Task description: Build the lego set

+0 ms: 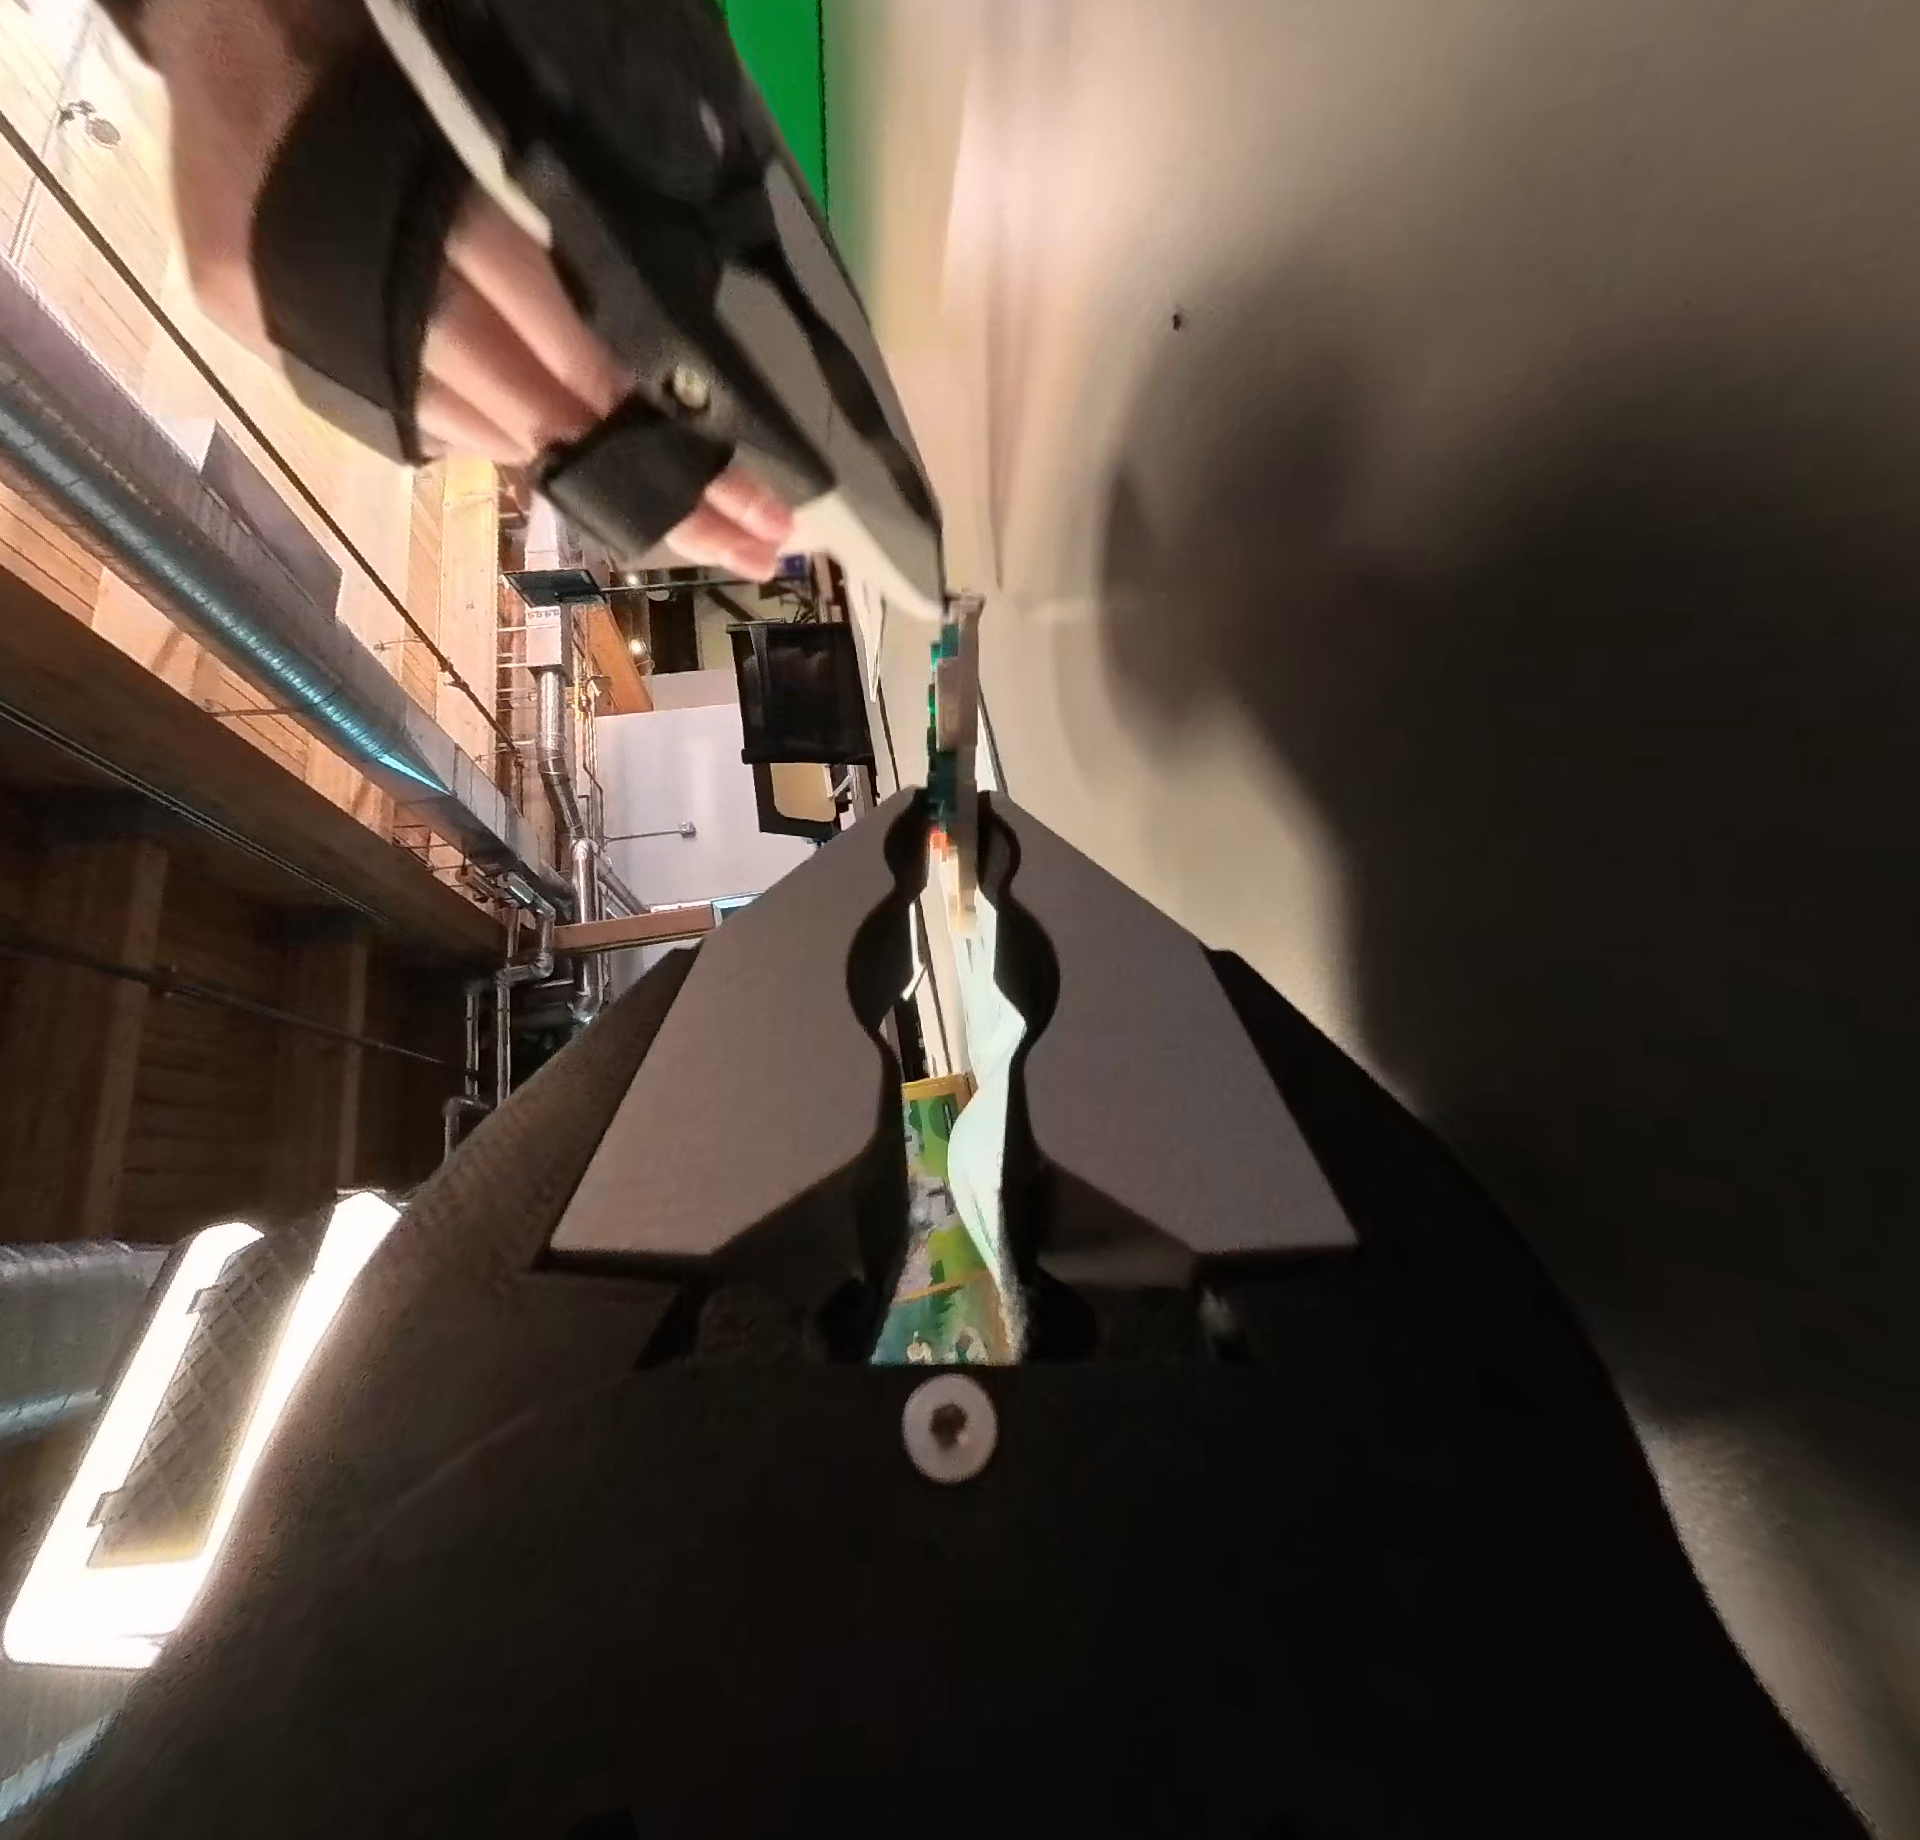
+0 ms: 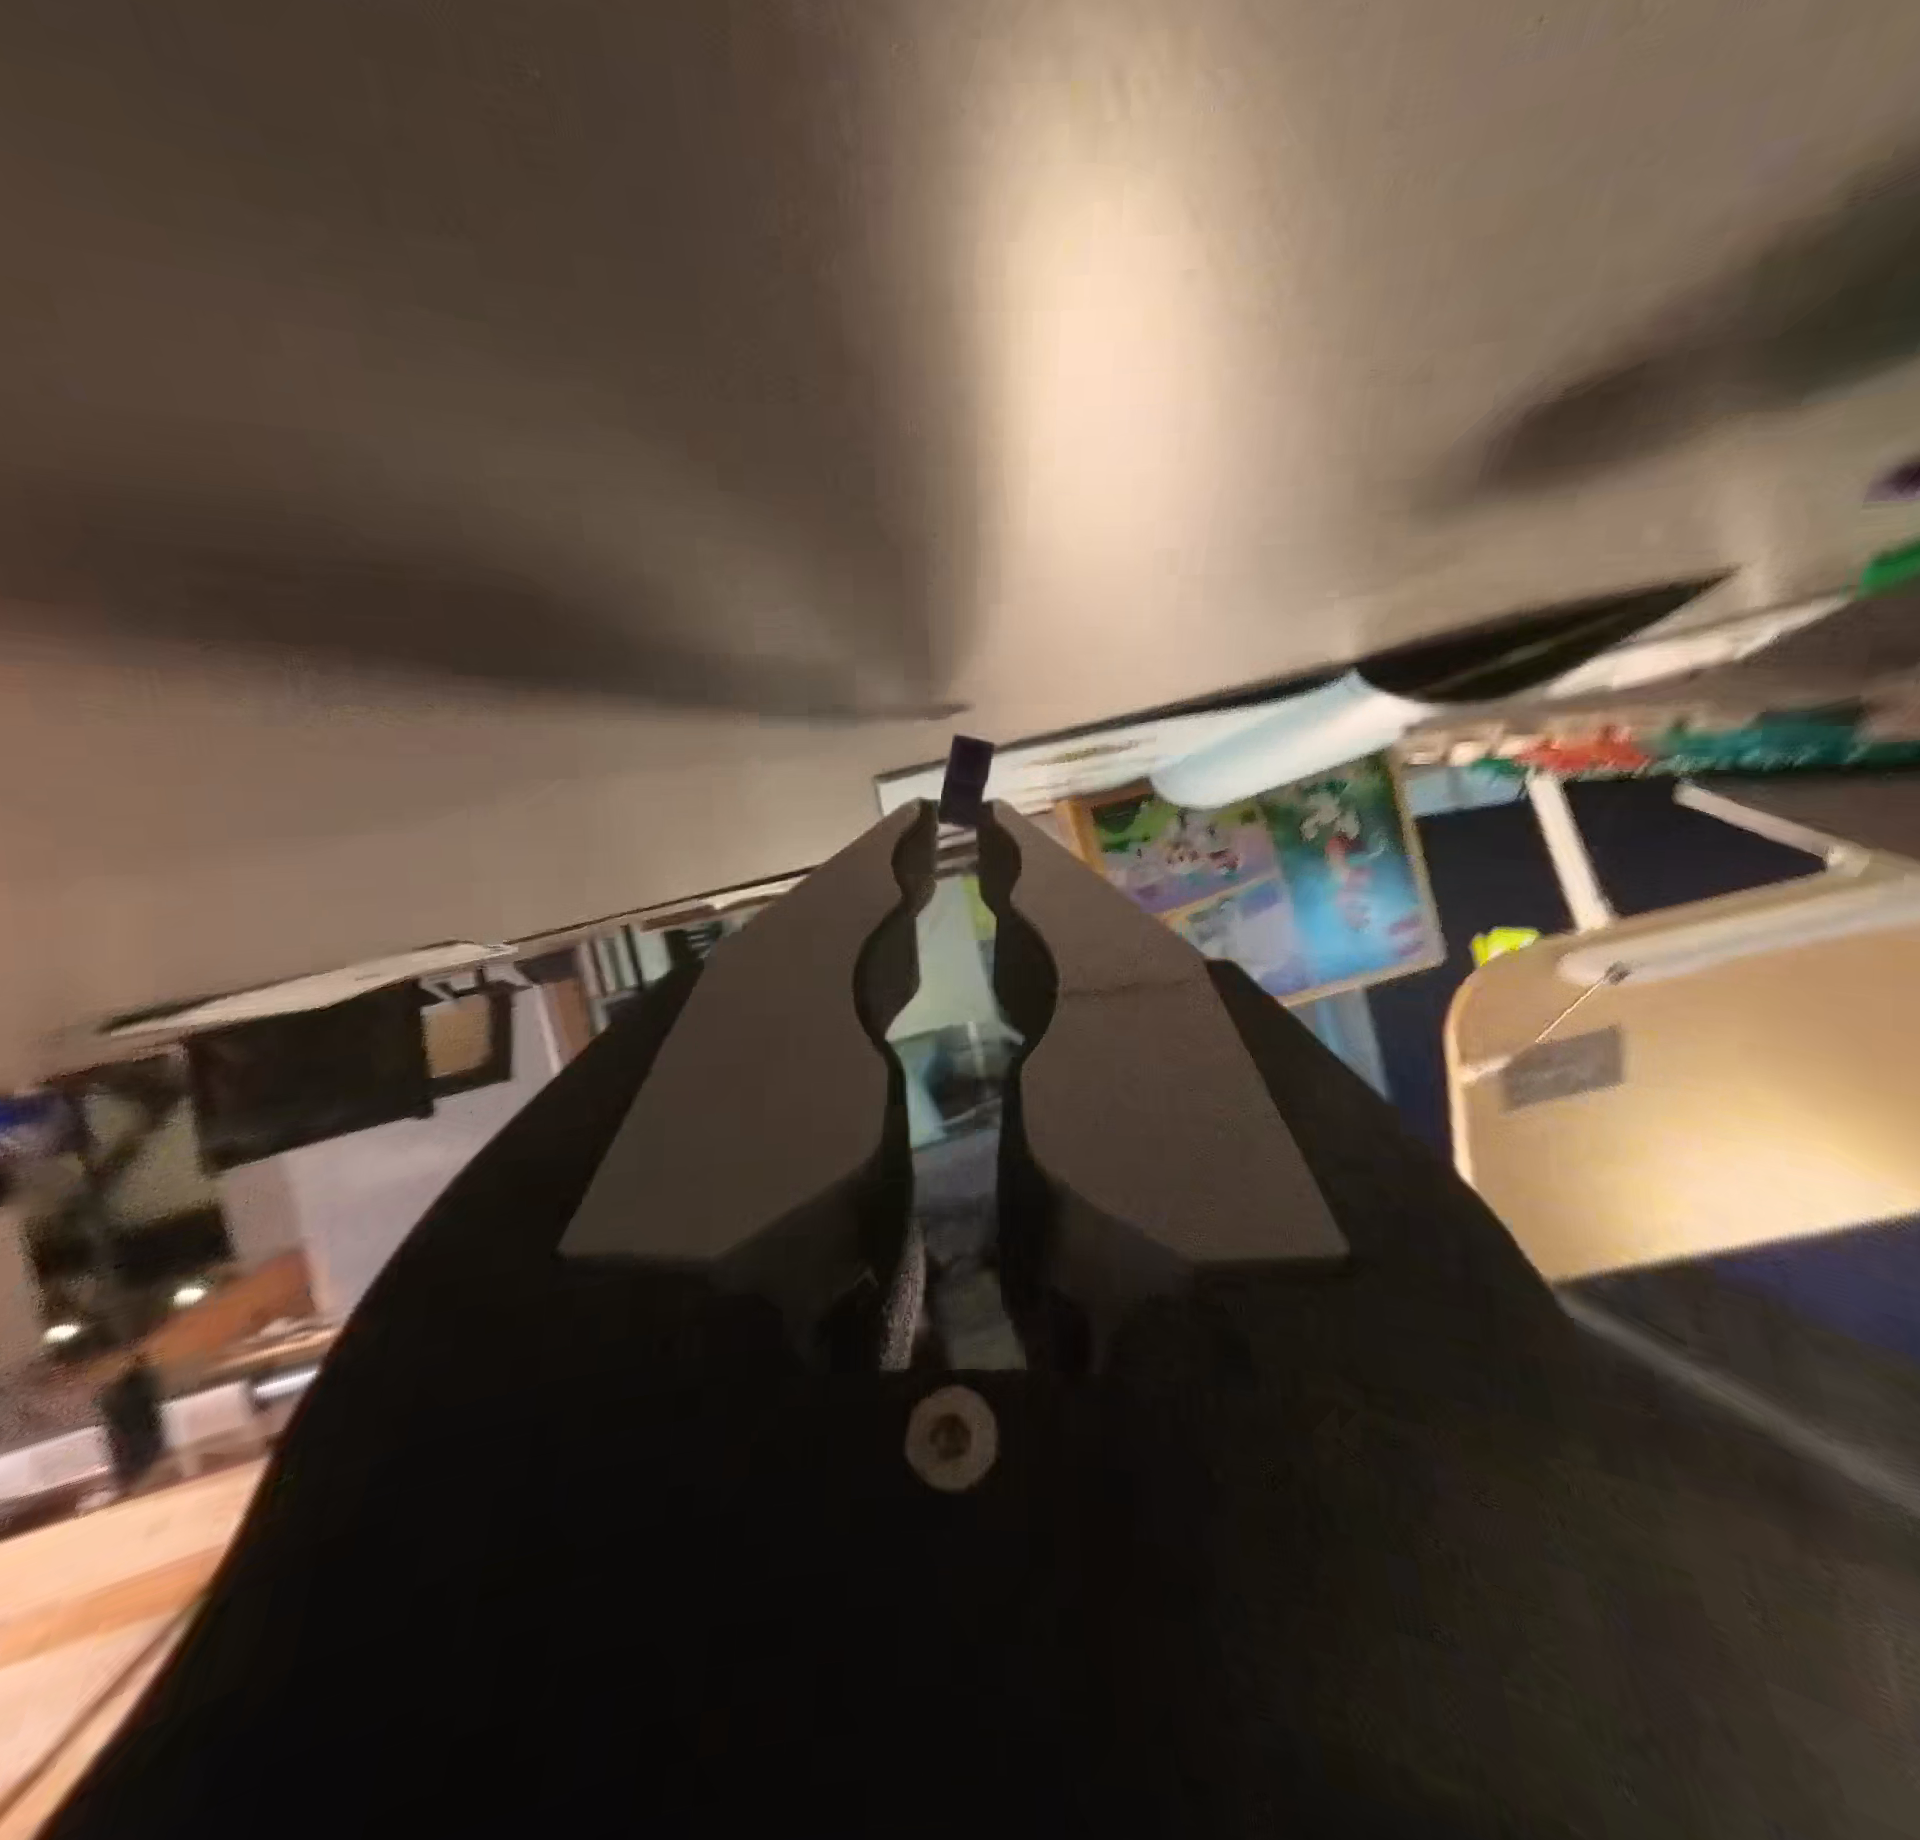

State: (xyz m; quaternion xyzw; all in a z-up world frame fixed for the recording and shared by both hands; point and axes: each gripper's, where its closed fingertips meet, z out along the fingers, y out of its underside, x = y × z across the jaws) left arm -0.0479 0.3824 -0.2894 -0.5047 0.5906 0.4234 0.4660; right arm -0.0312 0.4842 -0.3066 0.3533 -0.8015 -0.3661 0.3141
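In the left wrist view, the left gripper (image 1: 951, 803) is filling the lower half of the frame, its 2 dark fingers nearly together and pinching the near end of a thin grey lego plate (image 1: 961, 730) seen edge-on at center. Teal and orange pieces are sitting along that plate's left side. Through the slot between the fingers, lower center, a colourful printed box (image 1: 925, 1219) and a pale plastic bag (image 1: 987, 1156) are showing. Just beyond the plate, the right gripper (image 1: 951, 601) is coming in from the upper left, its tip touching the plate's far end, with a person's hand (image 1: 416, 263) in a black fingerless glove wrapped around it. The white table surface (image 1: 1351, 336) is covering the right side, partly in shadow. A black bin (image 1: 800, 689) is hanging left of center, and wooden walls and metal ducts are filling the left edge.

In the right wrist view, the right gripper (image 2: 958, 808) is closed on a small dark purple lego brick (image 2: 966, 767) that is sticking out past its tips at center. The picture is heavily blurred. Behind, right of center, the printed box (image 2: 1278, 876) is blocking part of the room, with loose red and teal pieces (image 2: 1704, 751) near the right edge and a tan board (image 2: 1683, 1094) at lower right.
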